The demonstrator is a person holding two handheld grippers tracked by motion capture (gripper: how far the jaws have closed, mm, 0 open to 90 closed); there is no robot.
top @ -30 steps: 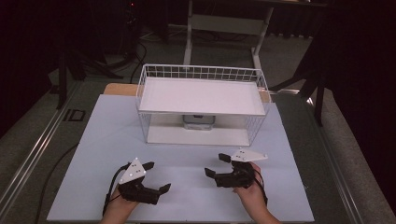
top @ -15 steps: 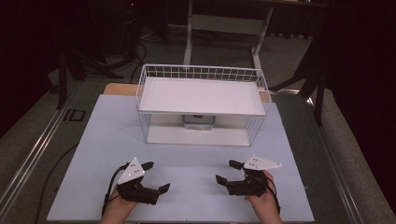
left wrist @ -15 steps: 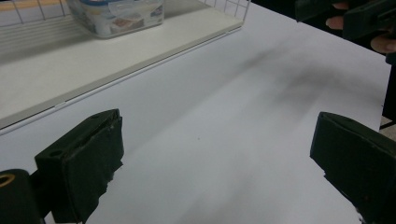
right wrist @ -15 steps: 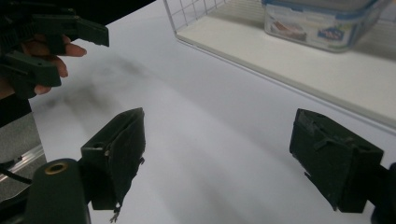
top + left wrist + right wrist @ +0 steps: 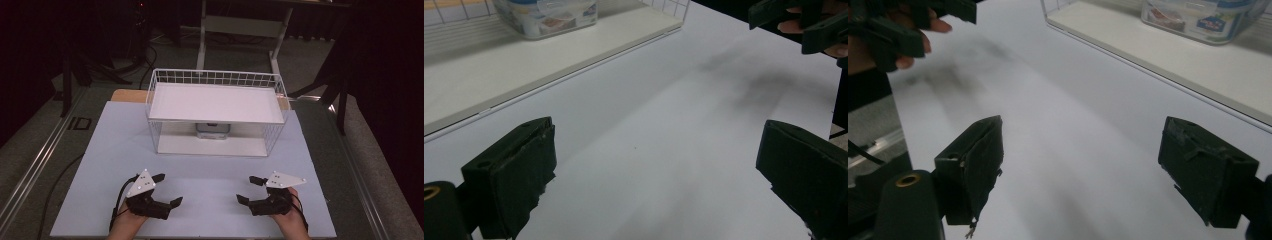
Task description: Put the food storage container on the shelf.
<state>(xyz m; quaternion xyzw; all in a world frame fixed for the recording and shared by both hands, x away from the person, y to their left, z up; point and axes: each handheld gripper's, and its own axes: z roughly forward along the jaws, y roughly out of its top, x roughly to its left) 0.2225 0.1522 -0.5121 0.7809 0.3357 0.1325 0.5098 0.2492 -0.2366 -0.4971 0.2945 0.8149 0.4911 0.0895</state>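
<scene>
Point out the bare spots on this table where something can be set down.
Free: the white board between the wire rack and both grippers, left gripper and right gripper. The rack's top shelf is bare. Crowded: under it, around the container.

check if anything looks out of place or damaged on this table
Nothing stands out. The clear plastic box with blue label sits upright on the lower shelf of the white wire rack, and both open claws, left and right, hold nothing.

Black fingers, grey three-cornered plates
</scene>
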